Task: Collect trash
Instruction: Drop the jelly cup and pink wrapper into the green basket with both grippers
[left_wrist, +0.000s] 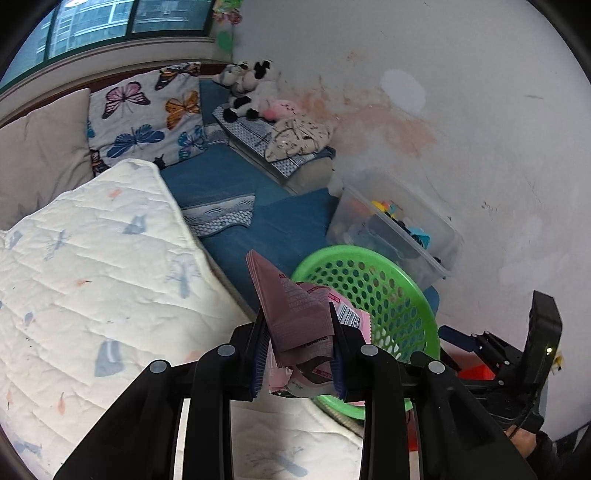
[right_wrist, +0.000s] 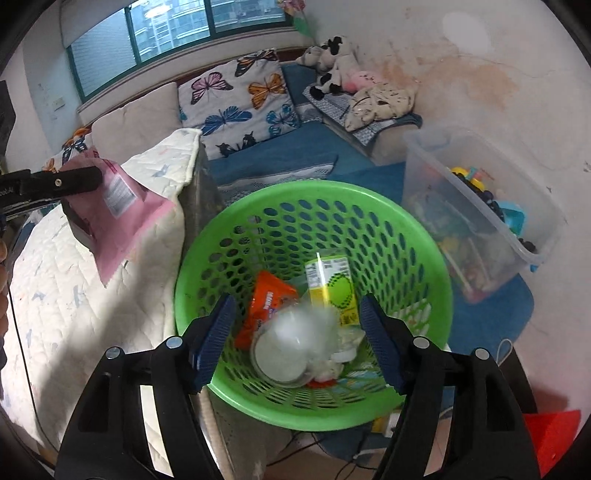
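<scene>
Left wrist view is showing the left hand-held gripper (left_wrist: 297, 332) closing its jaws on a crumpled pink snack wrapper (left_wrist: 295, 314), carrying it above the quilted white blanket (left_wrist: 92, 258) on the bed, just beside the green perforated basket (left_wrist: 402, 295). In the right wrist view the right hand-held gripper (right_wrist: 297, 325) is hanging over the basket (right_wrist: 221, 240) with its jaws spread wide and gripping nothing; a blurred clear plastic cup (right_wrist: 291, 343) is sitting between them, seemingly dropping or lying inside. An orange wrapper (right_wrist: 266, 302) and a yellow drink carton (right_wrist: 328, 284) are lying at the bottom. The step in hand is looking like delivery of the pink wrapper. The next move is calling for carrying it across over the basket's rim and opening the jaws there, while the right one is pulling clear to leave room
</scene>
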